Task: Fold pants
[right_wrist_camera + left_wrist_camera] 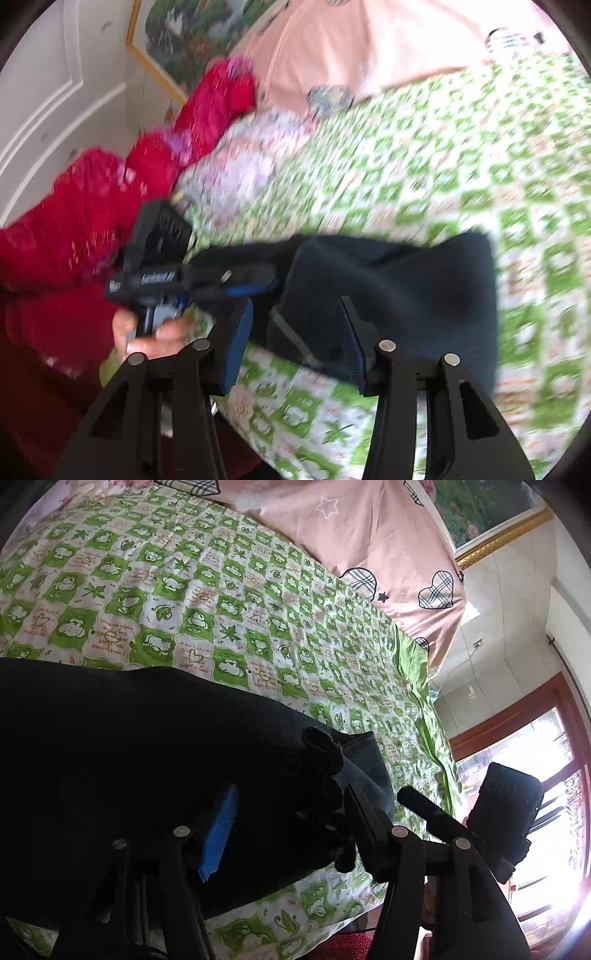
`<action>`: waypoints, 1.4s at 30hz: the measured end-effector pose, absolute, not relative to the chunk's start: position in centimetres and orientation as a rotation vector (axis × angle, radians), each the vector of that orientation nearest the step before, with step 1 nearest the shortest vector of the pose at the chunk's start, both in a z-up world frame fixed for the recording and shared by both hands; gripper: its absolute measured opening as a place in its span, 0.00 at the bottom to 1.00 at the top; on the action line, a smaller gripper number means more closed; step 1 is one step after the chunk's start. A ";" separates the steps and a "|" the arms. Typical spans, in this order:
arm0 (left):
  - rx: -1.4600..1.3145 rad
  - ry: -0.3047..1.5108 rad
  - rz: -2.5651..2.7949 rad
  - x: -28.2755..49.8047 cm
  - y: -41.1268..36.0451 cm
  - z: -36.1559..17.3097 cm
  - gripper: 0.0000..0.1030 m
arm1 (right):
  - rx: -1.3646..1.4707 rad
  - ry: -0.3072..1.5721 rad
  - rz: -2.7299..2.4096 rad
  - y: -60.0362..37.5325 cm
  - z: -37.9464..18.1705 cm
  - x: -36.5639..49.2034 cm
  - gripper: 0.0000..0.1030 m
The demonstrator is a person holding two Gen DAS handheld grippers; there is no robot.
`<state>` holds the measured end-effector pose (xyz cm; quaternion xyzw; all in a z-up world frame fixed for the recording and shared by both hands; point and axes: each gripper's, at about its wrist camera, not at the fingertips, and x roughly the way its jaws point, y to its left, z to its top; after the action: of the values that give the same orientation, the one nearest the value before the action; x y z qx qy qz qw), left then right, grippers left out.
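Dark pants [129,738] stretch leftward across the checked bedspread [221,590]; the left gripper [284,812] gapes wide over their bunched end, the right gripper [295,332] half-open, nothing pinched.

Bedroom in a home. Bed [229,590] under green-and-white patterned sheet; pink pillow [369,535] with hearts and stars at its head edge. Gold-framed floral picture [491,513] on the wall, wood-framed window [535,746] beside the bed.
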<state>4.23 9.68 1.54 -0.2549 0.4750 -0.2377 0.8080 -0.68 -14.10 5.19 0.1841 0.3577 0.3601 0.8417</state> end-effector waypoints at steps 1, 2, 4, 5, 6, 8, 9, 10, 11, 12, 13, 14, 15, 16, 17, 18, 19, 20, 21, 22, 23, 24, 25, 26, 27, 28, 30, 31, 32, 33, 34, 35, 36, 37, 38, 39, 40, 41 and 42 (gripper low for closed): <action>-0.538 1.025 -0.502 4.3 9.4 1.6 0.67 | 0.397 0.749 0.732 -14.9 5.2 -0.4 0.47; -0.528 1.033 -0.494 4.4 9.0 1.7 0.68 | 0.408 0.750 0.703 -15.5 5.1 -0.1 0.47; -0.503 1.044 -0.490 4.6 8.1 1.7 0.68 | 0.414 0.776 0.620 -16.4 4.6 0.8 0.47; -0.483 1.056 -0.480 4.8 7.4 1.5 0.68 | 0.409 0.792 0.586 -16.6 4.2 1.3 0.47; -0.465 1.064 -0.468 4.9 6.9 1.3 0.67 | 0.418 0.809 0.566 -16.8 3.6 1.7 0.47; -0.436 1.076 -0.457 5.0 6.0 0.8 0.63 | 0.461 0.835 0.590 -16.9 2.9 2.5 0.47; -0.420 1.085 -0.458 5.1 5.4 0.5 0.58 | 0.474 0.846 0.615 -16.7 2.5 2.8 0.47; -0.408 1.095 -0.459 5.2 4.9 0.3 0.55 | 0.459 0.854 0.619 -16.3 2.3 3.1 0.47; -0.398 1.101 -0.460 5.2 4.6 0.2 0.50 | 0.421 0.864 0.595 -15.8 2.1 3.4 0.47; -0.387 1.104 -0.462 5.2 4.3 0.1 0.45 | 0.377 0.879 0.561 -15.3 2.0 3.8 0.45; -0.375 1.105 -0.460 5.3 4.0 0.1 0.42 | 0.341 0.891 0.535 -15.0 1.8 4.3 0.44; -0.361 1.103 -0.457 5.4 3.8 0.1 0.39 | 0.307 0.898 0.514 -14.7 1.7 4.7 0.43; -0.337 1.104 -0.448 5.4 3.5 -0.1 0.36 | 0.262 0.907 0.485 -14.3 1.4 5.1 0.40; -0.312 1.107 -0.434 5.5 3.2 -0.3 0.34 | 0.235 0.914 0.465 -14.1 1.2 5.4 0.39; -0.285 1.108 -0.417 5.5 3.0 -0.6 0.31 | 0.225 0.917 0.457 -13.9 0.9 5.6 0.38; -0.258 1.104 -0.409 5.3 2.9 -0.9 0.30 | 0.215 0.914 0.451 -13.9 0.7 5.6 0.38; -0.248 1.097 -0.410 5.2 2.7 -1.1 0.29 | 0.193 0.908 0.446 -13.8 0.6 5.5 0.38; -0.237 1.083 -0.414 4.9 2.7 -1.3 0.28 | 0.165 0.900 0.441 -13.7 0.5 5.3 0.38; -0.228 1.075 -0.416 4.7 2.7 -1.3 0.27 | 0.136 0.891 0.436 -13.4 0.4 5.1 0.38; -0.218 1.069 -0.417 4.5 2.7 -1.4 0.27 | 0.114 0.886 0.430 -13.2 0.4 4.9 0.38; -0.209 1.064 -0.418 4.3 2.8 -1.4 0.26 | 0.092 0.882 0.425 -13.0 0.6 4.5 0.39; -0.206 1.060 -0.420 4.1 2.8 -1.5 0.26 | 0.059 0.878 0.417 -12.5 0.7 4.3 0.40; -0.211 1.060 -0.421 4.1 2.9 -1.6 0.26 | 0.015 0.884 0.402 -11.8 0.6 4.1 0.40; -0.222 1.061 -0.421 4.0 3.1 -1.7 0.26 | -0.038 0.883 0.383 -11.0 0.5 3.9 0.40; -0.233 1.063 -0.419 4.0 3.2 -1.8 0.26 | -0.100 0.872 0.360 -10.2 0.4 3.8 0.41; -0.241 1.066 -0.416 4.1 3.3 -1.8 0.26 | -0.152 0.864 0.343 -9.5 0.3 3.7 0.41; -0.252 1.065 -0.414 4.1 3.5 -1.5 0.26 | -0.151 0.870 0.333 -9.5 0.7 3.9 0.41; -0.258 1.063 -0.413 3.9 3.7 -1.3 0.26 | -0.118 0.876 0.336 -9.9 1.0 4.0 0.41; -0.270 1.056 -0.409 3.5 4.2 -0.9 0.26 | -0.067 0.876 0.356 -10.4 1.4 4.1 0.41; -0.277 1.048 -0.402 3.2 4.7 -0.6 0.26 | -0.034 0.872 0.381 -10.6 1.8 4.0 0.42; -0.288 1.036 -0.391 2.8 5.2 -0.2 0.26 | -0.006 0.868 0.412 -10.6 2.3 3.9 0.42; -0.302 1.025 -0.380 2.4 5.9 0.1 0.26 | 0.008 0.864 0.437 -10.3 2.8 3.8 0.42; -0.322 1.008 -0.356 1.8 6.9 0.6 0.25 | 0.012 0.856 0.463 -9.8 3.2 3.6 0.42; -0.339 0.997 -0.337 1.4 7.7 0.8 0.25 | 0.013 0.848 0.490 -9.1 3.7 3.5 0.43; -0.374 0.983 -0.315 0.7 8.9 1.1 0.25 | 0.012 0.841 0.524 -8.3 4.2 3.4 0.45; -0.404 0.973 -0.301 0.1 10.0 1.2 0.25 | 0.009 0.839 0.553 -7.5 4.4 3.4 0.48; -0.432 0.966 -0.283 -0.5 11.0 1.3 0.25 | 0.001 0.836 0.584 -6.4 4.7 3.4 0.50; -0.459 0.960 -0.262 -1.1 12.1 1.3 0.26 | -0.011 0.835 0.611 -5.4 4.9 3.4 0.51; -0.490 0.955 -0.233 -1.8 13.5 1.3 0.26 | -0.023 0.834 0.639 -4.3 5.0 3.6 0.51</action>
<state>-1.85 13.51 1.29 -0.2331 0.4539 -0.1105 0.8529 3.55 -4.28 4.98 -0.0111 0.3982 0.3049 0.8651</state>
